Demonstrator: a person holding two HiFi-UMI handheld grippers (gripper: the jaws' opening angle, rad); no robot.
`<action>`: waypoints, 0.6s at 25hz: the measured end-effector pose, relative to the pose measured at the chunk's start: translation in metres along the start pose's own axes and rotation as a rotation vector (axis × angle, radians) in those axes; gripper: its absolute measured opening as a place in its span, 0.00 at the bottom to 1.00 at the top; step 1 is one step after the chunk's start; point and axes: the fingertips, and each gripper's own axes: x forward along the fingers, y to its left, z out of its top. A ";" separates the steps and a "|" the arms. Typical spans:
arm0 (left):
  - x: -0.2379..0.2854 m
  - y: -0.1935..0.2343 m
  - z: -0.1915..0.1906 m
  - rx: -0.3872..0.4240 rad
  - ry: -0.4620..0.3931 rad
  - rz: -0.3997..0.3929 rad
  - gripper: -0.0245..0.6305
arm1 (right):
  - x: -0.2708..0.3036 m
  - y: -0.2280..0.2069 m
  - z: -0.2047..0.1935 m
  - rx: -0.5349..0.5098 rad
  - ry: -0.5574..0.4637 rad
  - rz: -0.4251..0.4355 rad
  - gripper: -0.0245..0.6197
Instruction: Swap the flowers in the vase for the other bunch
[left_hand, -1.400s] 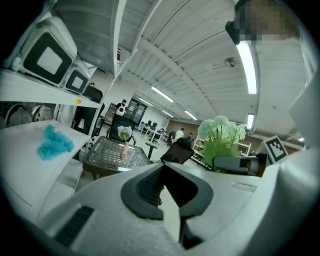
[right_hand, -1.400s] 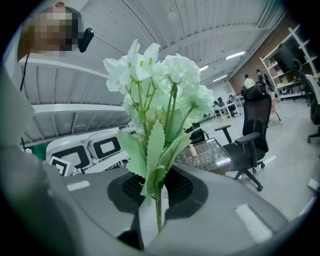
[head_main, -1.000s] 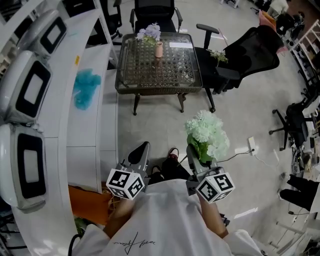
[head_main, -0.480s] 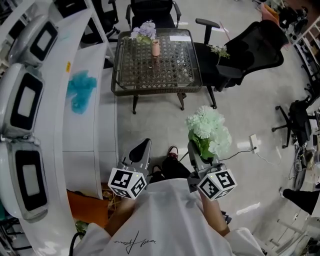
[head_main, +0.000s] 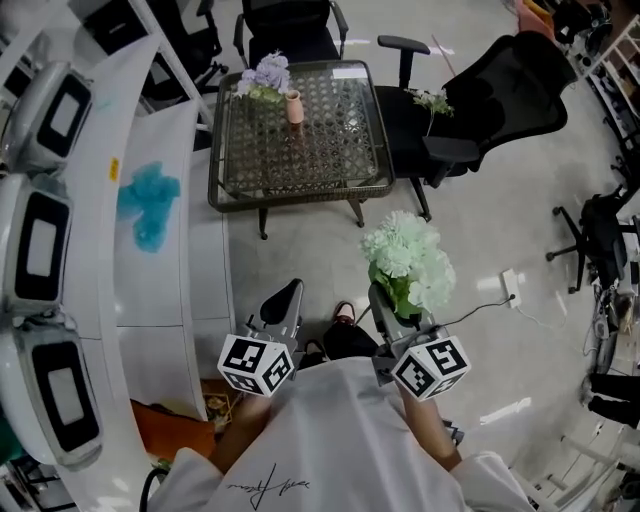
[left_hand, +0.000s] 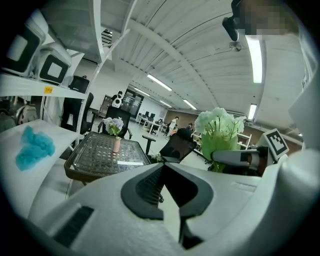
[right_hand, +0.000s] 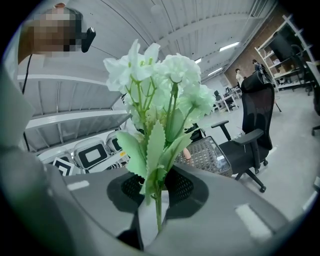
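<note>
Near the person's white shirt, the right gripper (head_main: 384, 303) has its grey ribbed jaws partly closed and pinched on the thin green plastic stem of a bunch of pale white-green artificial flowers (head_main: 405, 262). Its round ruffled heads and serrated leaves stand upright above the jaws (right_hand: 160, 90). Just left of it, the left gripper (head_main: 284, 297) has its jaws pressed together with nothing between them (left_hand: 163, 172). Far ahead stands a square dark table with a glass top over woven wicker (head_main: 290, 160). On its far edge is a small slim pink vase (head_main: 293, 105), from which a fluffy lilac flower bunch (head_main: 262, 75) appears to rise. A black mesh office chair (head_main: 490, 95) sits right of the table.
</note>
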 end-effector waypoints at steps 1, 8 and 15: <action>0.005 0.000 0.003 0.003 0.000 0.001 0.03 | 0.002 -0.004 0.002 0.002 0.003 0.002 0.16; 0.034 0.000 0.028 0.014 -0.036 0.022 0.03 | 0.023 -0.027 0.027 -0.011 -0.007 0.041 0.16; 0.056 0.010 0.040 0.015 -0.068 0.071 0.03 | 0.037 -0.042 0.037 -0.020 -0.002 0.098 0.16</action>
